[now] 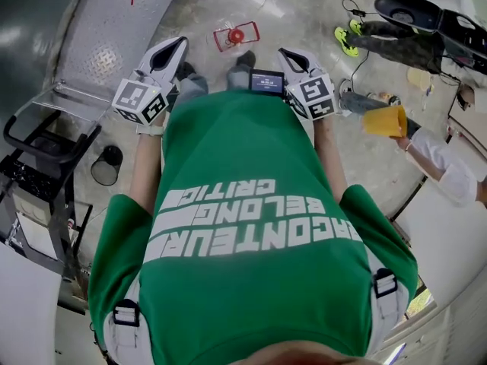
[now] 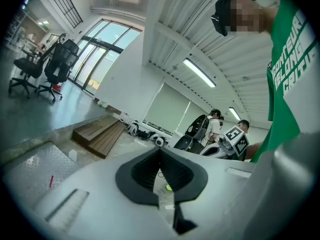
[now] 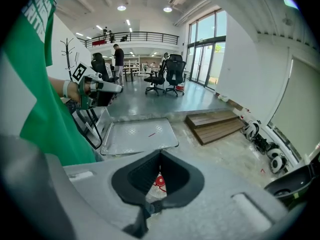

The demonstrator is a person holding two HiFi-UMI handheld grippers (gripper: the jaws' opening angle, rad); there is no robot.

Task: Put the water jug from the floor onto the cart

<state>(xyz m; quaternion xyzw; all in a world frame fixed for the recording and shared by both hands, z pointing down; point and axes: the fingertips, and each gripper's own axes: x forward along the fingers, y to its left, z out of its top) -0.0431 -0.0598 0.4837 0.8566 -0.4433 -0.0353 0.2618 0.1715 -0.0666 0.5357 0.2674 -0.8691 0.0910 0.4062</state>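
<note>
At the top centre of the head view, the water jug (image 1: 236,35) sat on the floor (image 1: 304,14), untouched and well apart from the cart (image 1: 106,36) at upper left. We held our left gripper (image 1: 176,46) and right gripper (image 1: 288,55) short of it, both pinched together and empty. Grasping, lifting and placing all remained.

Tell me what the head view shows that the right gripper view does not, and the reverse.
Only the head view: a yellow cup beside another person, a black round container on the floor. Only the right gripper view: office chairs, a wooden step. Both: the water jug on the floor, the left gripper, the metal tread plate.
</note>
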